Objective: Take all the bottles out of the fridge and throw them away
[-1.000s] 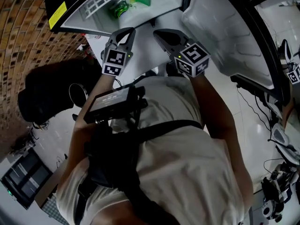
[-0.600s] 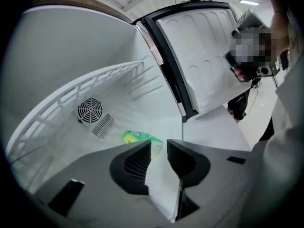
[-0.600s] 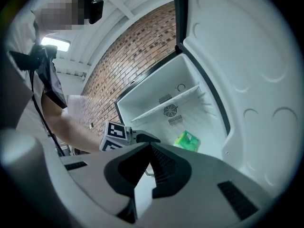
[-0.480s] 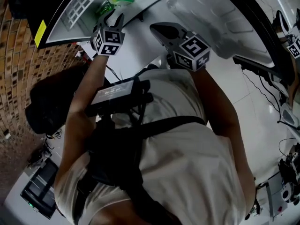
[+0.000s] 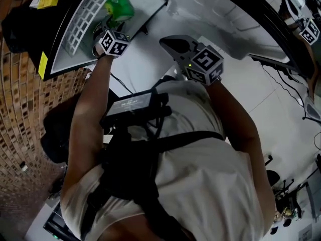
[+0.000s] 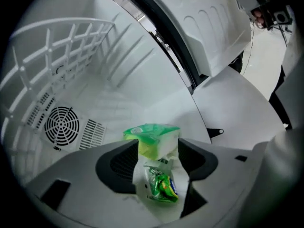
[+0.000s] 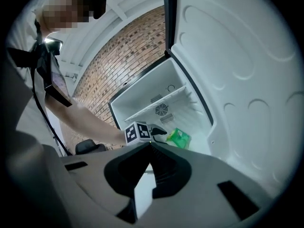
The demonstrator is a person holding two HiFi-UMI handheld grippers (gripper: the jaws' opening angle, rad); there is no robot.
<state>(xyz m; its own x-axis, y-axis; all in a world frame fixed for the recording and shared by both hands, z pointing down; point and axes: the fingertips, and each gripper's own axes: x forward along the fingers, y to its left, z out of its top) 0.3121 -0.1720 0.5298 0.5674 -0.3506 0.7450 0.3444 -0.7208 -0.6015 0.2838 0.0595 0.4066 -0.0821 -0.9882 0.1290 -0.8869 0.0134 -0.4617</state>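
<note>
Nearest, in the head view, is the person's torso, with one black device (image 5: 133, 104) strapped at the chest; its print is too small to read. Two grippers reach out from there.

The right gripper (image 7: 150, 145) is held outside the fridge (image 6: 118, 91). Its jaws are together at the tips, with nothing between them.

The left gripper (image 6: 158, 146) is inside the fridge, angled down at its floor. Its jaws stand wide apart and have just been opening. Two green things lie in the gap between them, and the pads press on neither.

The nearer one looks like one crushed bottle (image 6: 162, 188). It is flattened pale plastic with a crumpled green label that carries a blue patch, and it lies on the fridge floor close to the front edge. A strip of dark print above the label cannot be read. Whether it is truly a bottle I cannot tell for sure.

Just beyond it, touching or nearly so, is one boxy green pack (image 6: 151, 137). It has a green top, a yellow-green left face and a white right face, and no brand is legible.

On the back wall are one round fan grille (image 6: 61, 126) and one slatted vent (image 6: 92, 133) beside it. One white wire shelf (image 6: 52, 46) runs above them.

The open fridge door (image 7: 237, 80) stands to the right. One yellow label (image 5: 44, 64) sits on the fridge's outer left edge, unreadable, by the brick wall (image 5: 20, 109).
</note>
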